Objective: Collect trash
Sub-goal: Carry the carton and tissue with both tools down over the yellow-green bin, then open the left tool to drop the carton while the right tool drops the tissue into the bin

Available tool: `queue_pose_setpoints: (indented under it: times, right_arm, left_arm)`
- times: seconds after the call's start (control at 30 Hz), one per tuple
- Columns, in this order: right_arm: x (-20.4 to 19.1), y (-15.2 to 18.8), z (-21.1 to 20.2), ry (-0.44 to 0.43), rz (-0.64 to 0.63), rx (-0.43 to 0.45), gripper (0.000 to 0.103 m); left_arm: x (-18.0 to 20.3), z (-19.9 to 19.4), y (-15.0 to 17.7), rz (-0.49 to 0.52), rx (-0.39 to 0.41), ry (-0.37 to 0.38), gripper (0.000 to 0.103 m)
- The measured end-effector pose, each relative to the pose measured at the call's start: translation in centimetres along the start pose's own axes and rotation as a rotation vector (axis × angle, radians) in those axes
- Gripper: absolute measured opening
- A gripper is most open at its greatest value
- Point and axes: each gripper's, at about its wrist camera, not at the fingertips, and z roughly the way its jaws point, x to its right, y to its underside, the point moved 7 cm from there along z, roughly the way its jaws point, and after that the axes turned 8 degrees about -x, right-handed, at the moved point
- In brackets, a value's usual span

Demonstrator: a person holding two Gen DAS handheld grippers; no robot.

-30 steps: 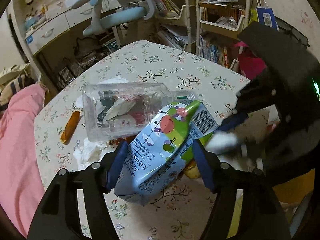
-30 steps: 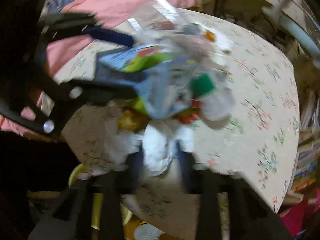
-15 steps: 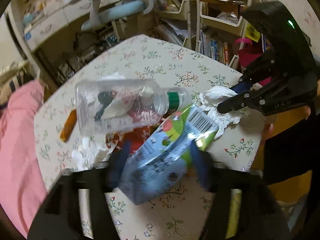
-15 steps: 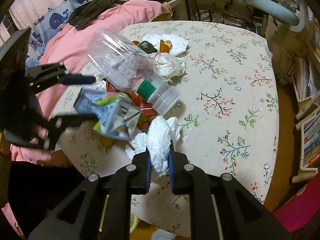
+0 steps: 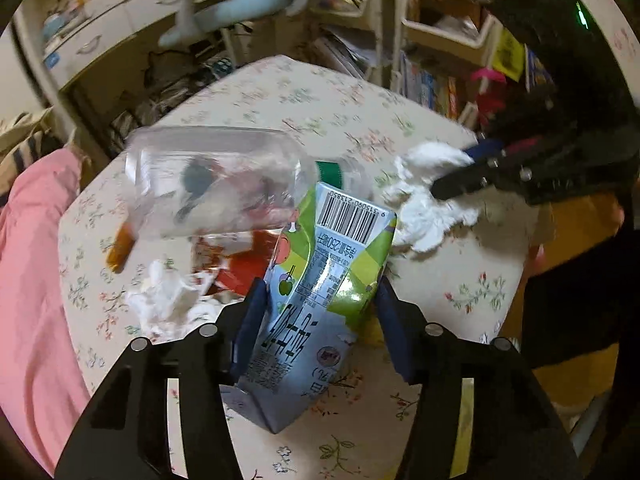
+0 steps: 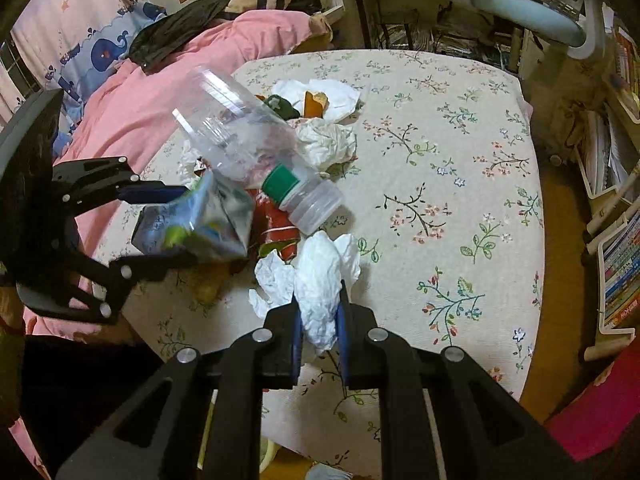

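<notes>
Left tool (image 5: 320, 320) is closing on the juice carton (image 5: 316, 300); right tool (image 6: 318, 320) clamps a tissue (image 6: 320, 280); bottle (image 6: 248, 148), wrappers and tissues remain on the table (image 6: 460, 140).

The tabletop (image 6: 460, 128) wears a cream cloth sprigged with small pink, blue and green flowers on dark twigs. The drink carton (image 5: 316, 300) is pale blue and lime green, with cartoon fruit, a black barcode on white and dark print. The bottle (image 6: 240, 140) is clear plastic with a green band at its neck. The tissue (image 6: 320, 280) is plain white, like the other crumpled tissues (image 6: 328, 140). A wrapper (image 5: 248, 268) is red. The bedding (image 6: 140, 100) is pink; the curtain (image 6: 92, 40) shows blue whales. Each hand-held gripper (image 6: 318, 328) is black with dark blue pads (image 5: 394, 328).
</notes>
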Motion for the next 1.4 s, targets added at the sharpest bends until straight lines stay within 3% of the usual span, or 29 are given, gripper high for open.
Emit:
queue_pose_setpoints:
  times: [0.13,0.37,0.63,0.7,0.83,0.97,1.1,1.3,1.33,1.37,1.4]
  right_arm:
    - [0.2,-0.1,0.0,0.000,0.007,0.002,0.015]
    - [-0.4,-0.5,-1.7,-0.079,0.030,0.056,0.015]
    - [-3.9,0.2,-6.2,-0.493,0.049,0.189,0.015]
    - [-4.6,1.0,-6.5,-0.533,0.058,0.200,0.015]
    - [-6.8,3.2,-5.8,-0.529,0.036,0.168,0.015]
    - [-10.6,7.0,-3.3,-0.448,-0.052,0.048,0.017]
    - [-13.4,10.9,-0.2,-0.381,-0.100,-0.080,0.018]
    - [-14.4,14.7,3.0,-0.294,-0.118,-0.181,0.020]
    - [-14.5,15.1,3.4,-0.287,-0.113,-0.189,0.028]
    - [-14.4,15.4,3.7,-0.282,-0.104,-0.196,0.045]
    - [-14.2,15.7,4.0,-0.271,-0.094,-0.204,0.053]
  left_arm:
    - [-2.8,-3.1,0.4,-0.131,0.089,0.079,0.052]
    - [-8.4,-6.5,3.8,-0.437,0.179,0.099,0.051]
    - [-6.3,-11.1,6.3,-0.536,0.313,0.152,0.051]
    - [-5.1,-11.8,7.2,-0.540,0.323,0.159,0.051]
    - [-3.6,-13.0,9.6,-0.572,0.338,0.177,0.051]
    - [-1.4,-13.1,12.4,-0.620,0.322,0.206,0.051]
    - [2.4,-11.8,15.2,-0.631,0.250,0.208,0.051]
    - [6.8,-9.6,18.7,-0.709,0.164,0.213,0.051]
    - [7.1,-9.3,19.1,-0.720,0.153,0.214,0.051]
    - [7.6,-9.0,19.7,-0.731,0.139,0.212,0.051]
    - [7.9,-8.6,20.1,-0.741,0.126,0.211,0.051]
